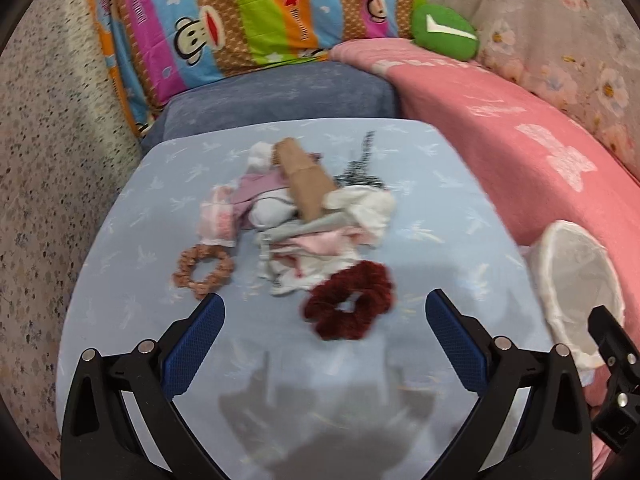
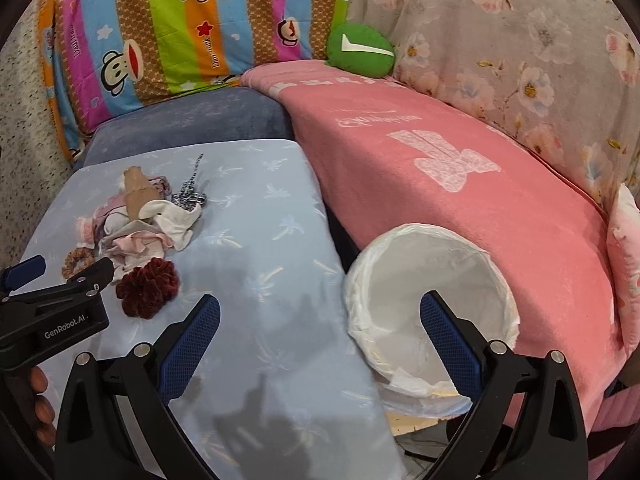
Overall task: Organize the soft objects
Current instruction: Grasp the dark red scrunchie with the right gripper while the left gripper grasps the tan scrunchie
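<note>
A heap of soft items (image 1: 304, 208) lies on the light blue cushion (image 1: 432, 184): white and pink cloths, a tan sock, a checked strip. A dark red scrunchie (image 1: 349, 300) lies at the heap's near edge and a light brown scrunchie (image 1: 203, 270) to its left. My left gripper (image 1: 324, 312) is open just above the cushion, with the red scrunchie between and slightly beyond its fingertips. My right gripper (image 2: 320, 314) is open and empty over the gap between the blue cushion (image 2: 256, 208) and a white-lined basket (image 2: 432, 304). The heap (image 2: 148, 220) and red scrunchie (image 2: 147, 286) appear far left there.
A pink blanket (image 2: 460, 184) covers the seat on the right, with a green round cushion (image 2: 360, 50) at the back. Striped cartoon bedding (image 2: 180, 28) and floral cloth (image 2: 520, 52) stand behind. The white-lined basket (image 1: 576, 284) sits right of the blue cushion. A hand (image 2: 38, 396) holds the left gripper.
</note>
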A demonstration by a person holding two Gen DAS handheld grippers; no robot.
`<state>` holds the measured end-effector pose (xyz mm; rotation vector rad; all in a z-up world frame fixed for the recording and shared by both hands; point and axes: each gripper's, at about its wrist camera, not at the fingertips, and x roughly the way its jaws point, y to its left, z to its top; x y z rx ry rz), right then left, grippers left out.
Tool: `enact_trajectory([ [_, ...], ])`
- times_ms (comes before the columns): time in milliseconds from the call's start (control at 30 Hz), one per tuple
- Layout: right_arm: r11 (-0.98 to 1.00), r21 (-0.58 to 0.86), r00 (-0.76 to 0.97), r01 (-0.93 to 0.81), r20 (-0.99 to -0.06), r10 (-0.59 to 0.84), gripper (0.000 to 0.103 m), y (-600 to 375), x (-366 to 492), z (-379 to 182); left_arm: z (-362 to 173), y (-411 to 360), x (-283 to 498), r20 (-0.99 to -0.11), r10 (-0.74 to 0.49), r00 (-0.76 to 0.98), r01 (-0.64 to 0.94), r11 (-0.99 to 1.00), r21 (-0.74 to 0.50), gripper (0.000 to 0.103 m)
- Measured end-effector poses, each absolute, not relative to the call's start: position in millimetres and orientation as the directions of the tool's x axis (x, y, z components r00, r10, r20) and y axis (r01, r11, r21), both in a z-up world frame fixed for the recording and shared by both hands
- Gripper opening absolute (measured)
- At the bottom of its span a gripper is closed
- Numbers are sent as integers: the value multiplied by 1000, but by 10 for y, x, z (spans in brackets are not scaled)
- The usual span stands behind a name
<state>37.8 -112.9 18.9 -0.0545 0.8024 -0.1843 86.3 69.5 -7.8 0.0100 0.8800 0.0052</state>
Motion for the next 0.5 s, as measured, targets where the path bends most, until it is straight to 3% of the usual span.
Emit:
enact_trajectory([
  [333,997,-66,662,30,-746,-69,98,-346,950,-171,-491,1740,1356,-811,115,573,-149,988,35,96],
  [500,998,-56,622,8,-781,-49,94,-88,1217,-444,-667,1987,1535,-820,95,565,-146,989,14,96],
])
